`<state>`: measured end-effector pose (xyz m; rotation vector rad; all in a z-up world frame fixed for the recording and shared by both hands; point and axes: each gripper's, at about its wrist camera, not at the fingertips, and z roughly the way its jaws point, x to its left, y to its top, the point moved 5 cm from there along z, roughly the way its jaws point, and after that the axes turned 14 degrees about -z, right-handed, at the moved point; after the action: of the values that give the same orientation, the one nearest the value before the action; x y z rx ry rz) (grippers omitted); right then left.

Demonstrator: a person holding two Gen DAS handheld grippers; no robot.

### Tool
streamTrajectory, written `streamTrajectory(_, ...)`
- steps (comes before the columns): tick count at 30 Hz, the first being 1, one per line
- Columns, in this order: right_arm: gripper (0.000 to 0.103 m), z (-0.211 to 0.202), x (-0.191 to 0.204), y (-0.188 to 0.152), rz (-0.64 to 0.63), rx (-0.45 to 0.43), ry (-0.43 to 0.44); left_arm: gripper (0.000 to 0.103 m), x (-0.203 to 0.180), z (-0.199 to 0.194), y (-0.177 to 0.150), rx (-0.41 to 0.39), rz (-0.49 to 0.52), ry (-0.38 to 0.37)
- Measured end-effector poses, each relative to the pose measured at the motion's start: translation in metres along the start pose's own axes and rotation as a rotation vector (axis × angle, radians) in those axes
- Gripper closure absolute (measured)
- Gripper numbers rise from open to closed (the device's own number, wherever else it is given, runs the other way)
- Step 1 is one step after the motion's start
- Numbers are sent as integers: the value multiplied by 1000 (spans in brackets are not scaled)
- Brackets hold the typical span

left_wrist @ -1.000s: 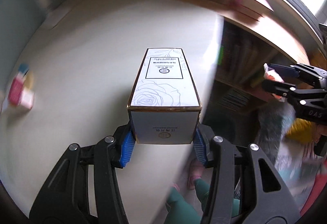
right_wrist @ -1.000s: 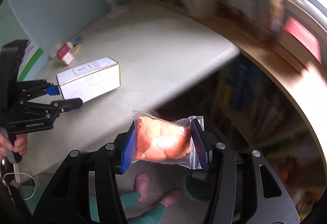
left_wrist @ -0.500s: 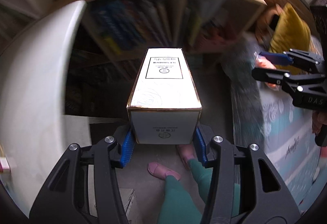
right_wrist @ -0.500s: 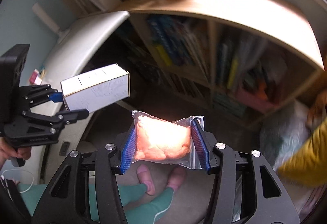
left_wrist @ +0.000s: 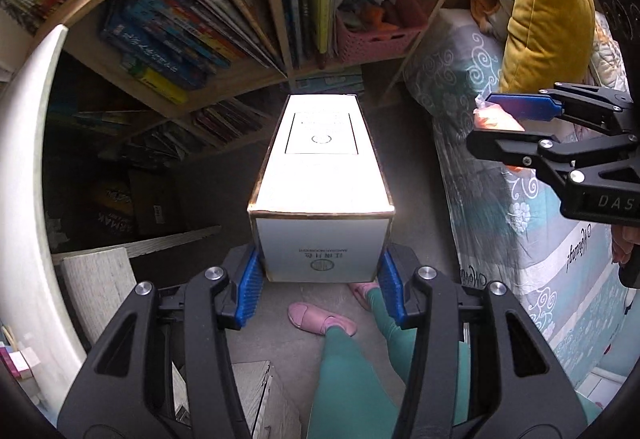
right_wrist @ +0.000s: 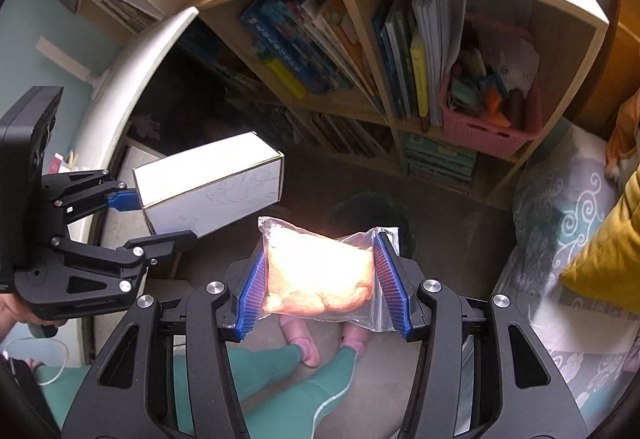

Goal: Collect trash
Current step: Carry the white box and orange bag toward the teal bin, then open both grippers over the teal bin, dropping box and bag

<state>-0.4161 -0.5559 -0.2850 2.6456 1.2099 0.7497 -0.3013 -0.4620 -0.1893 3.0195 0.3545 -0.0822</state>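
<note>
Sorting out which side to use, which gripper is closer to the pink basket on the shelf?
Right, probably. The right gripper sits below the pink basket, slightly left; the left gripper is farther left.

Both wrist cameras look down along their jaws from close range, sharing the bookshelf (left_wrist: 224,51) (right_wrist: 360,51), floor and bed (left_wrist: 500,239) (right_wrist: 560,207).

Left gripper (left_wrist: 322,285) is level and pointing forward, blue pads clamped on both sides of the white box (left_wrist: 322,175). Right gripper (right_wrist: 322,285) sits just beside it on the right, level too, pads pinched on the clear bag (right_wrist: 320,275), both raised above the person's slippered feet (left_wrist: 320,319).
</note>
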Motion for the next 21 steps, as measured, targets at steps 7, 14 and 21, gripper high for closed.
streamTrajectory(7, 51, 27, -6, 1, -11, 46, 45, 56, -4, 27, 5, 53, -3, 19)
streamTrajectory(14, 50, 49, -13, 6, -15, 75, 69, 56, 2, 47, 14, 49, -1, 62)
streamTrajectory(21, 30, 67, -26, 8, 33, 100, 65, 35, 6, 70, 18, 87, 6, 74)
